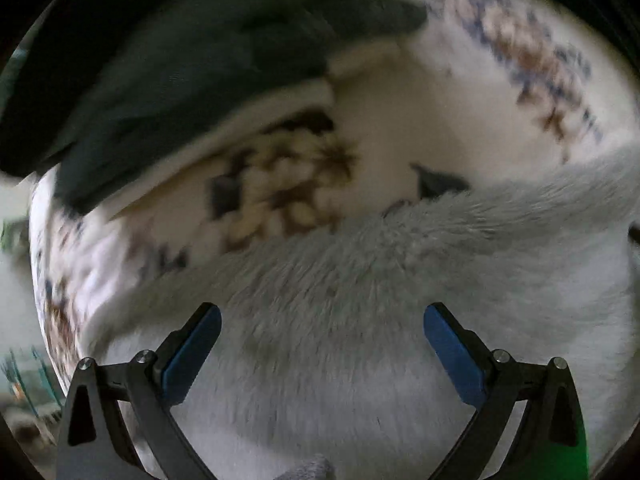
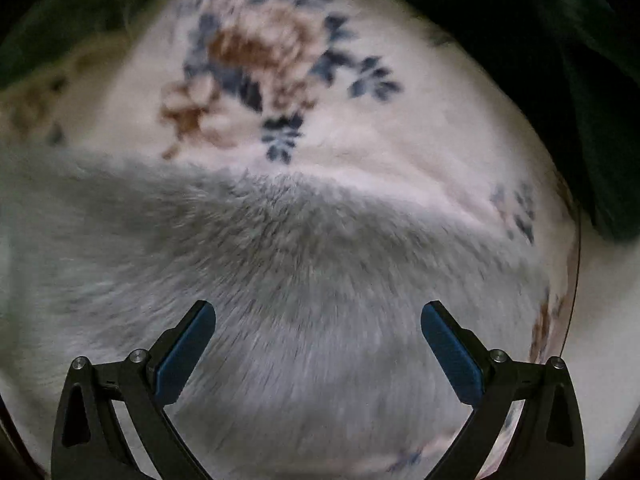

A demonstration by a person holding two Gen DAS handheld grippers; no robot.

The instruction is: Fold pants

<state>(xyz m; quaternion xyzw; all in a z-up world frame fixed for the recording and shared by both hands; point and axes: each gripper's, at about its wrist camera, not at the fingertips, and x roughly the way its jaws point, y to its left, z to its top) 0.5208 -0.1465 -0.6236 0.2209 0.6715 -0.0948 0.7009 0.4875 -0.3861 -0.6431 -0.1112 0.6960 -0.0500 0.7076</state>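
Note:
Fluffy light-grey pants (image 1: pixel 360 288) lie spread on a floral bedcover and fill the lower half of the left wrist view. My left gripper (image 1: pixel 322 320) hovers over them, open, with nothing between its blue pads (image 1: pixel 192 356). The right wrist view shows the same grey pants (image 2: pixel 280 280), their far edge curving across the middle. Above that fabric my right gripper (image 2: pixel 318 318) also stands open and holds nothing. Both views are blurred by motion.
The white bedcover with brown and blue flowers (image 2: pixel 260 64) extends beyond the pants. A dark green cloth (image 1: pixel 180 60) lies at the upper left of the left wrist view, and dark green cloth (image 2: pixel 580 80) at the right of the other. The bed's edge (image 2: pixel 576 240) runs down the right.

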